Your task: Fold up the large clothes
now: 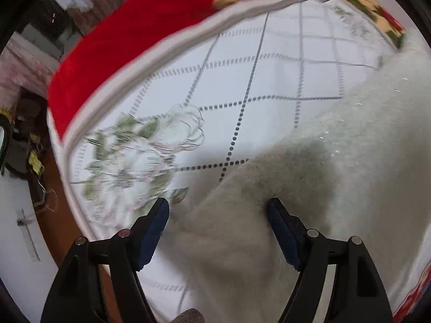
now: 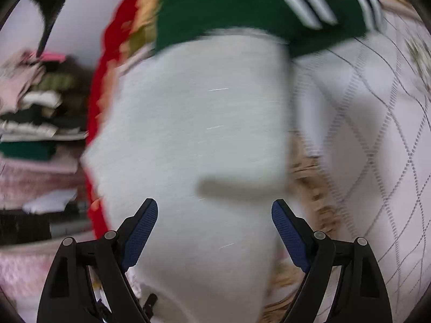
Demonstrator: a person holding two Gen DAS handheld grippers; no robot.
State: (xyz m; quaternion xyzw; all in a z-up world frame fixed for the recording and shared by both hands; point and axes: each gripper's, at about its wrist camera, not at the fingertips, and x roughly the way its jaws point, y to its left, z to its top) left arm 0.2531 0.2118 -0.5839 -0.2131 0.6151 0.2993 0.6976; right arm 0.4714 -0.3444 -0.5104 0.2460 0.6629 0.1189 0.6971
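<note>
A fluffy white garment (image 1: 309, 188) lies on a white quilted bedspread (image 1: 269, 62) with grey dotted diamond lines. My left gripper (image 1: 218, 210) points down over the garment's edge, open, with fuzzy cloth below the gap and neither blue pad pressing on it. In the right wrist view the same white garment (image 2: 194, 123) lies folded into a long panel. My right gripper (image 2: 214, 210) hovers over its near end, open, nothing pinched. A green garment with white stripes (image 2: 242, 8) lies beyond the panel's far end.
A red floral blanket (image 1: 121, 45) borders the bedspread. Left of the bed, stacked folded clothes (image 2: 35, 113) sit on shelves. Brown floor and clutter (image 1: 29, 140) show past the bed's edge. The picture is blurred by motion.
</note>
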